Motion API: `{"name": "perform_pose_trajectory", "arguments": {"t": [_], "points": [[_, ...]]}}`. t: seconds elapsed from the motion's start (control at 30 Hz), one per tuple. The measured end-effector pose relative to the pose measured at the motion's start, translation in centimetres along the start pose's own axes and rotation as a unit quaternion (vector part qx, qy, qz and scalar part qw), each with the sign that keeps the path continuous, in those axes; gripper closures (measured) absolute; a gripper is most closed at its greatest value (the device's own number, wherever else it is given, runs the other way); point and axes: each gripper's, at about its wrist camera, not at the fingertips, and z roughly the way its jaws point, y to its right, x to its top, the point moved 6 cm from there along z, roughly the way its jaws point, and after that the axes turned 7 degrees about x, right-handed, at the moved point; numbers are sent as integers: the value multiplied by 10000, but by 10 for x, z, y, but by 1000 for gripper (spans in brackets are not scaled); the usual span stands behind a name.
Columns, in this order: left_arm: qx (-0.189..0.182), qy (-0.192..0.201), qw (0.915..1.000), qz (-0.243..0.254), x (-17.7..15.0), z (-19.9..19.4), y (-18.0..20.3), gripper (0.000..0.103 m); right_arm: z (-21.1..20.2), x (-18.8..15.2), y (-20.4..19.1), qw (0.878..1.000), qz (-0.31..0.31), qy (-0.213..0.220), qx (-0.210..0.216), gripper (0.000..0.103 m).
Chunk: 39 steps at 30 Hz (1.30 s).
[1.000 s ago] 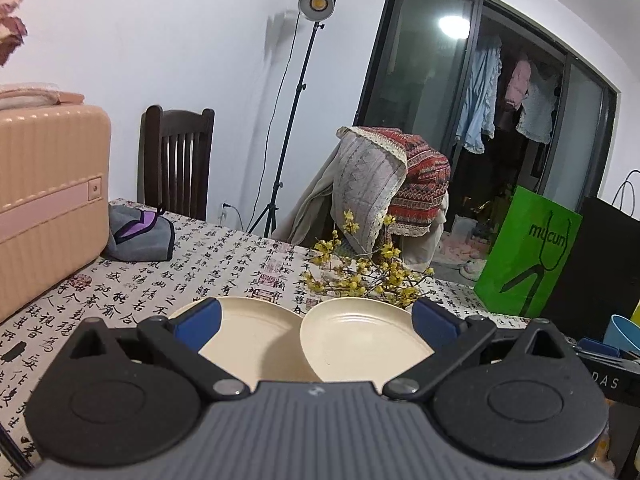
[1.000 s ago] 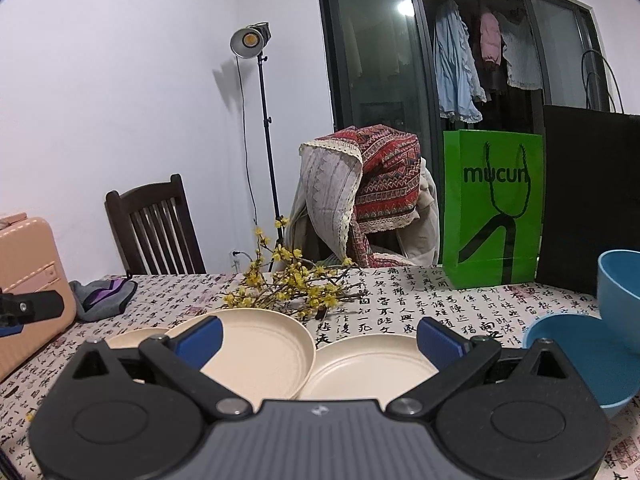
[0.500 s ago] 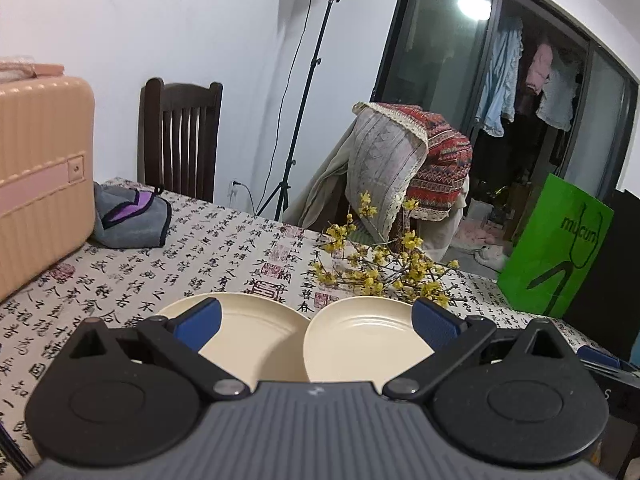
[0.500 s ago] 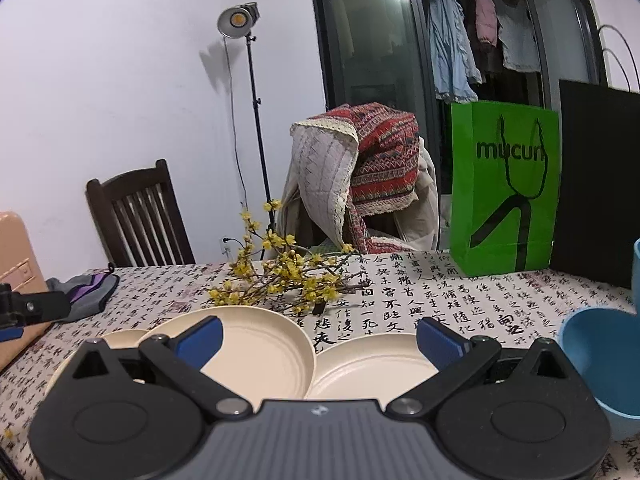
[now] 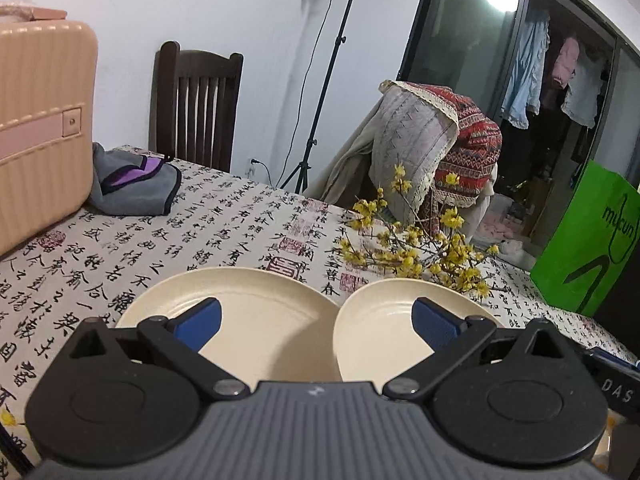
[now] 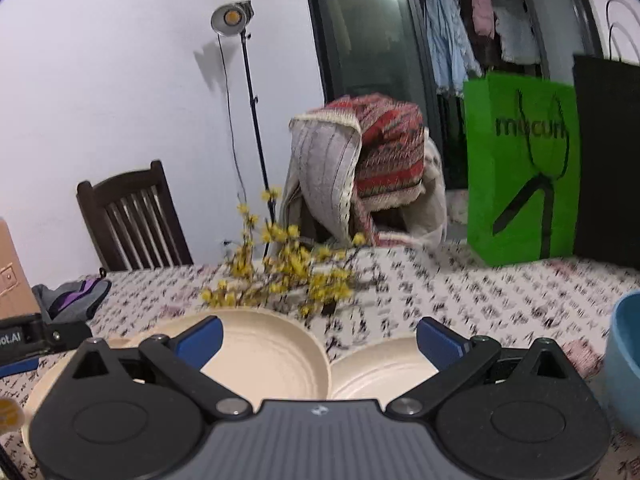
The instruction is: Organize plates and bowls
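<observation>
Left wrist view: we find the left gripper (image 5: 316,320) with its jaws spread wide and nothing between them, its blue pads (image 5: 199,321) poised above two cream plates. The left plate (image 5: 248,312) lies flat on the table's calligraphy-print cloth (image 5: 160,240); the right plate (image 5: 384,320) sits just beside it, its rim appearing to overlap the left plate's edge, though we cannot tell whether it rests on it. Behind the plates lies a spray of yellow blossom branches (image 5: 416,248). Further left we note a grey and purple pouch (image 5: 132,188) against a peach suitcase (image 5: 40,120), and at the right edge a green paper bag (image 5: 592,248). A dark wooden chair (image 5: 196,108) and a light stand (image 5: 332,80) stand behind the table.

In the right wrist view, the right gripper (image 6: 320,340) is likewise fully spread and empty, held above the plates. This picture is motion-blurred. Here we count three cream plates: the middle plate (image 6: 272,352) is raised at its near rim over a further plate (image 6: 384,368) to its right, and a third one (image 6: 52,376) shows partly at the lower left. A blue bowl (image 6: 624,360) stands at the right edge, apart from the plates. Part of the left gripper's body (image 6: 36,340) enters at the left edge. The green bag (image 6: 520,168) stands on the table's far side.
</observation>
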Motion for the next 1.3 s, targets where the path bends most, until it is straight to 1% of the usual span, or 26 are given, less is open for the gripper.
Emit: {"name": "perform_pose_trajectory", "arguments": {"t": [0.23, 0.43, 0.67, 0.73, 0.83, 0.9, 0.97, 1.07, 1.13, 1.27, 1.3], "points": [[-9, -102, 9999, -30, -6, 7, -1, 0, 7, -9, 5, 9998, 124, -110, 128, 0], [1, -48, 10000, 21, -10, 8, 0, 0, 9, -13, 8, 9997, 153, -136, 152, 0], [3, -93, 9999, 98, -16, 12, 2, 0, 14, -16, 12, 9993, 254, -195, 209, 2], [-13, -117, 9999, 96, -18, 14, 3, 0, 15, -17, 14, 9990, 308, -220, 247, 4], [-1, -135, 9998, 112, -20, 15, 4, 0, 17, -19, 14, 9985, 371, -257, 298, 5], [-2, -141, 9999, 87, -21, 17, 3, 0, 17, -21, 14, 9986, 358, -271, 289, 6], [-11, -148, 9999, 65, -22, 18, 3, 0, 18, -22, 12, 9985, 336, -280, 316, 9], [7, -128, 9999, 61, -23, 19, 2, 0, 18, -23, 10, 9984, 309, -297, 358, 10], [5, -125, 9999, 53, -23, 19, 3, 0, 18, -24, 9, 9983, 312, -306, 383, 15], [-41, -117, 9999, -17, -24, 19, 2, 4, 19, -25, 11, 9972, 451, -334, 483, 17], [-54, -112, 9999, -33, -24, 19, 2, 5, 19, -25, 12, 9970, 488, -344, 495, 19]]}}
